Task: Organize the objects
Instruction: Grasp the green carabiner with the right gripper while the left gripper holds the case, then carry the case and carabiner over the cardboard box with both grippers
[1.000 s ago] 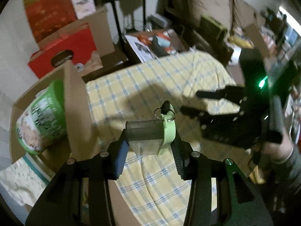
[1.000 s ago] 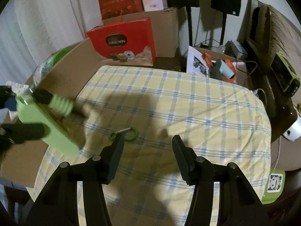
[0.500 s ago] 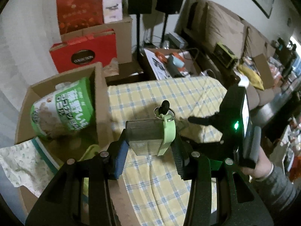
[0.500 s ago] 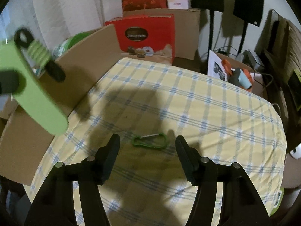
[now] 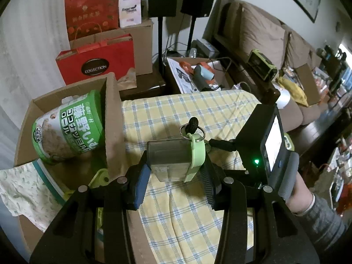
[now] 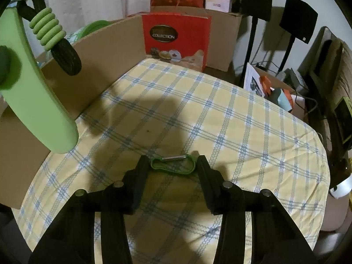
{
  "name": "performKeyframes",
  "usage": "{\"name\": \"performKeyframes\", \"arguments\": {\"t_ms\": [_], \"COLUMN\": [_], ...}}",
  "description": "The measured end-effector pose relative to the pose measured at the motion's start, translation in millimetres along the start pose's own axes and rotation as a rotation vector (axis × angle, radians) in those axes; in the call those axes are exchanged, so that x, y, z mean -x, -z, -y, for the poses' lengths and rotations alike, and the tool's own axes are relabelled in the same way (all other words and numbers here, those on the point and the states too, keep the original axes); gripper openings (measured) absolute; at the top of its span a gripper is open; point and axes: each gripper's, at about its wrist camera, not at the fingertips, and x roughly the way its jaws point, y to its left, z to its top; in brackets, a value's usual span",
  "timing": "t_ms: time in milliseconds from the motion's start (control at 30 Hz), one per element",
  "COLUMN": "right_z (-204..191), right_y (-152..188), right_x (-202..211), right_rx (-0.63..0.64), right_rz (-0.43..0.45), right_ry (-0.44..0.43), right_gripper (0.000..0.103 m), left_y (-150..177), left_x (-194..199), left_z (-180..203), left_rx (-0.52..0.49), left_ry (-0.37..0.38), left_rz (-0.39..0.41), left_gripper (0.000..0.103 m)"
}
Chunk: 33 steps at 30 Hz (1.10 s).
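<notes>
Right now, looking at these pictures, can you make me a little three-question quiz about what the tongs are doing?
1. True or false: the left tongs are shut on the grey box with a light green strap.
2. What lies on the yellow checked cloth between the open right tongs? A) green metal carabiner B) spoon C) pencil
3. Fill in: the green labelled tub sits inside the cardboard ____.

Key: 1 true; 2 A; 3 box.
</notes>
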Motion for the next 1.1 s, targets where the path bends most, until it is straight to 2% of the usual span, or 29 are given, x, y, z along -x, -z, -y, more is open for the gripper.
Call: {"name": "performKeyframes", "arguments": {"t_ms": [200,400,600,867,1100], "right_z": [5.1,10.3,8.1,-19.6,-53.8], "right_y": [0.5,-6.8,-17.2,-31.7,-39.0], "right_x": [14.6,42.9,76.3,119.1,139.5], "right_rx": [-0.053,-0.087,-0.102,-0.076,-0.037], "right_rz": [0.02,0.053,0.106,0.162,0.193], "right_ry": [-0.023,-0.009,-0.002,-0.026,-0.07], "right_gripper": [0.045,0.045,0.045,0.045,0.045], "left_y": [1.8,3.6,8.0,15.1,25.6], "left_x": [1.9,12.3,28.9,57.6,93.9], "left_z": [1.0,-0.3,-5.3,-17.2,-33.0], "left_rx": [0.011,0.024,0.038,0.067,0.092], "left_ry": [0.005,0.007,-0.025,-0.042,-0.045], "left_rz": [0.01,0.029,0.065,0.108,0.149], "left_gripper": [0.041,0.041,0.041,0.041,0.041]}}
